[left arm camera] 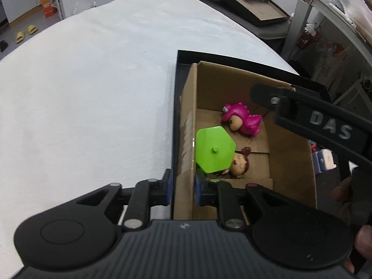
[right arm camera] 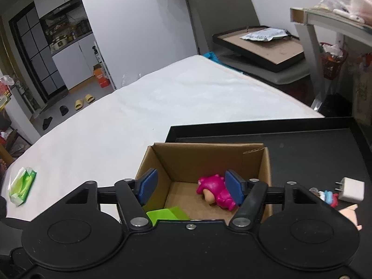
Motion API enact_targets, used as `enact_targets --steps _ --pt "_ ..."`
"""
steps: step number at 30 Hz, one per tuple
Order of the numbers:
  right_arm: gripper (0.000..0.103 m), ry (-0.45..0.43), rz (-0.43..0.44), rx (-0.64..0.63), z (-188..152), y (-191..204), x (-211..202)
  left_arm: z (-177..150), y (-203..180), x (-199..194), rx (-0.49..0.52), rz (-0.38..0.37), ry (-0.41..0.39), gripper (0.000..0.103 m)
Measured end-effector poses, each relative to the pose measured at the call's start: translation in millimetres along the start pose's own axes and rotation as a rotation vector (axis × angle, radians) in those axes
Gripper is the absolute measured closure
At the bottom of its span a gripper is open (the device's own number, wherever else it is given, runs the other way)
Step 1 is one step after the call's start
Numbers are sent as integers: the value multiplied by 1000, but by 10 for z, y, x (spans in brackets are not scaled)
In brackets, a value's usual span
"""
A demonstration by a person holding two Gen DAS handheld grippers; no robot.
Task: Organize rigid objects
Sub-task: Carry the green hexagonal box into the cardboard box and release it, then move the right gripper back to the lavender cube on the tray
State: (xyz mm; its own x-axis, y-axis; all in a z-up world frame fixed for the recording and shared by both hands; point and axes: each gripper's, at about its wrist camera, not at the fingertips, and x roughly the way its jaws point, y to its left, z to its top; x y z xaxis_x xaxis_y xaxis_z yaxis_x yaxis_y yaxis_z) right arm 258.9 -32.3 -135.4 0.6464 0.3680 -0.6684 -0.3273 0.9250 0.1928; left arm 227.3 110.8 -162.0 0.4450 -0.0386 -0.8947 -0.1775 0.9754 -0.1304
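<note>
A cardboard box (left arm camera: 290, 153) stands in a black tray (left arm camera: 180, 74) on the white-covered table. Inside lie a pink dinosaur-suit figure (left arm camera: 241, 119), a green hexagonal piece (left arm camera: 214, 152) and a brown-haired figure (left arm camera: 239, 166) partly under it. My left gripper (left arm camera: 183, 189) is shut on the box's left wall, one pad (left arm camera: 167, 187) outside and one inside. My right gripper (right arm camera: 190, 187) is open and empty above the box (right arm camera: 265, 174), with the pink figure (right arm camera: 215, 191) and green piece (right arm camera: 166, 214) below it. It also shows in the left wrist view (left arm camera: 309, 116).
On the black tray (right arm camera: 302, 153) right of the box lie a white plug adapter (right arm camera: 352, 189) and a small red-blue toy (right arm camera: 327, 196). A green tissue packet (right arm camera: 22, 184) lies on the table's left part. A chair with a flat boxed frame (right arm camera: 262, 48) stands beyond the table.
</note>
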Motion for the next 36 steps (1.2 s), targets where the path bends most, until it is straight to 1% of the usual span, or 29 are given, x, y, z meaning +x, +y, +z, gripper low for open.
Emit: enact_targets --steps 2,5,8,10,12,14,16,22,25,27,32,36 --pt "30 -18 -15 2 1 -15 -60 8 -10 -28 -2 33 -10 67" --pt "24 -47 -60 6 11 -55 -141 10 -20 -82 -2 69 -37 54" --pt "22 -81 -123 21 16 -147 -242 8 -61 -114 2 97 -48 50" --pt "19 -93 -164 41 15 -231 -290 -7 -102 -134 10 108 -53 49" --pt "11 -93 -209 62 3 -303 -328 -17 -147 -149 23 124 -56 48" --pt "9 -92 -260 80 -47 -371 -346 -23 -200 -167 34 146 -62 48" --pt "9 -72 -293 90 -106 -429 -347 -22 -248 -179 44 159 -65 47" --pt "9 -52 -301 136 -197 -639 -389 -13 -384 -204 54 200 -73 47" --pt "9 -45 -323 145 -229 -743 -402 -10 -447 -226 54 248 -91 46" --pt "9 -41 -342 146 -258 -815 -380 2 -469 -222 48 262 -89 46" --pt "9 21 -385 197 -311 -1073 -242 16 -574 -202 55 308 -88 46" --pt "9 69 -429 222 -382 -1249 -164 48 -634 -238 34 332 -91 46"
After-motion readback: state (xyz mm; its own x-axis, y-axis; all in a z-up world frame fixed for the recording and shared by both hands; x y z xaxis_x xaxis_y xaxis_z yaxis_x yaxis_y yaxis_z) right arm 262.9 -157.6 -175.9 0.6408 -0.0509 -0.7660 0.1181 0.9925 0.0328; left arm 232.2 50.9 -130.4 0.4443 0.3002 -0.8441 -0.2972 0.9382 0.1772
